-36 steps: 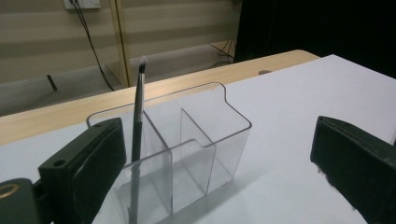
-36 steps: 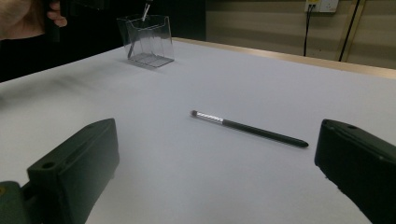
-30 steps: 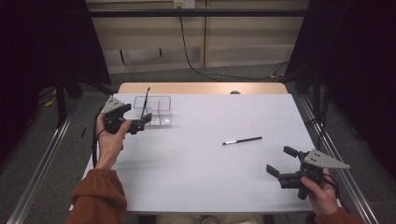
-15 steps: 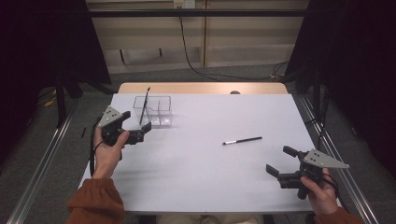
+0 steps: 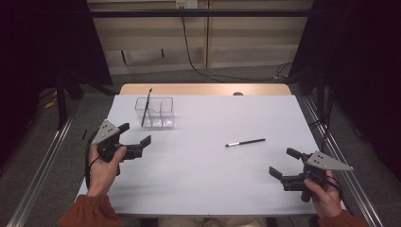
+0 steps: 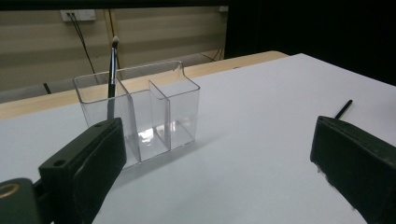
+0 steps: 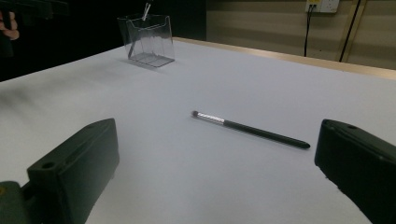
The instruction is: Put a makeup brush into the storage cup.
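High view: two brushes, one clear organizer near the table's far left. One brush already upright in the organizer's left compartment, leaning a little, bristles up. Second brush flat on the white top, right of centre, well apart from the organizer and from both grippers.

Left gripper near the organizer's front, jaws wide apart, nothing between them. Left gripper view: same gap, organizer just ahead, stored brush standing in it, tip of the loose brush peeking past one jaw.

Right gripper near the front right edge, jaws also spread wide, empty. Right gripper view: loose brush lying crosswise ahead between the jaws' lines, untouched, bristle end toward the organizer.

Judged roughly half done: one brush stowed, one left. Remaining: grasp the loose brush, carry it across, drop it into a compartment. Likely a job for the right gripper, being nearer.
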`<state>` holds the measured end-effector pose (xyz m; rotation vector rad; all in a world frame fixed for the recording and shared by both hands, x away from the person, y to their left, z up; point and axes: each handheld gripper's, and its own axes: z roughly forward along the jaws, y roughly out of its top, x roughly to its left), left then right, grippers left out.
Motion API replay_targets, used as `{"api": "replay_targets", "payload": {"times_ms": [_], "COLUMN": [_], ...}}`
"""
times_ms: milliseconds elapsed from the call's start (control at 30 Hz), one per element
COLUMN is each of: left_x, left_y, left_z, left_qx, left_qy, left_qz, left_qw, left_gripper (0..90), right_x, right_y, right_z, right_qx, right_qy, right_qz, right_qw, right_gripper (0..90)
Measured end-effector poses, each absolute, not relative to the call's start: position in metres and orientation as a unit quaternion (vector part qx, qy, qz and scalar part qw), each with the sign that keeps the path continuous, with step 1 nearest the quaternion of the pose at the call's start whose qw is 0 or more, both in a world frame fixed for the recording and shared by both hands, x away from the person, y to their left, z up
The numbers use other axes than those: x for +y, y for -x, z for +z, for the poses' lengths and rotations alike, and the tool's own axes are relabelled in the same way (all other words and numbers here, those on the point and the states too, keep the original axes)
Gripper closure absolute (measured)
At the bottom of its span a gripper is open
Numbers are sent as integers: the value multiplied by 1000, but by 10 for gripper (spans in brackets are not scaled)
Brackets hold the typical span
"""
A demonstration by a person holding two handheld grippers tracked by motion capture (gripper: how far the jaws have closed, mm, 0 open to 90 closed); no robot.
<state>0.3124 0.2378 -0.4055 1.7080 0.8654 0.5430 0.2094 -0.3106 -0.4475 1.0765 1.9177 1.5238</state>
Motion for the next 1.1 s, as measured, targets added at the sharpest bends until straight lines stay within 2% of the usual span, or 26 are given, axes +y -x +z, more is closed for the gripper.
{"api": "replay_targets", "payload": {"times_ms": [333,467,567,1100], "left_x": [245,250,252,261], "left_y": [-287,-276,-267,-235], "left_z": [-415,-418,-419,-429], "left_qx": [365,373,370,369], "left_qy": [-719,-710,-708,-710], "left_qz": [230,240,268,255], "left_qw": [546,547,539,543], "left_gripper": [32,31,23,21], "right_x": [-310,-309,-308,-308], "right_y": [-211,-212,-212,-214], "right_z": [-448,-448,-448,-447], "right_qx": [697,697,698,697], "right_qy": [-396,-398,-396,-392], "right_qz": [551,551,550,555], "right_qw": [231,231,231,230], "right_gripper": [0,0,0,0]}}
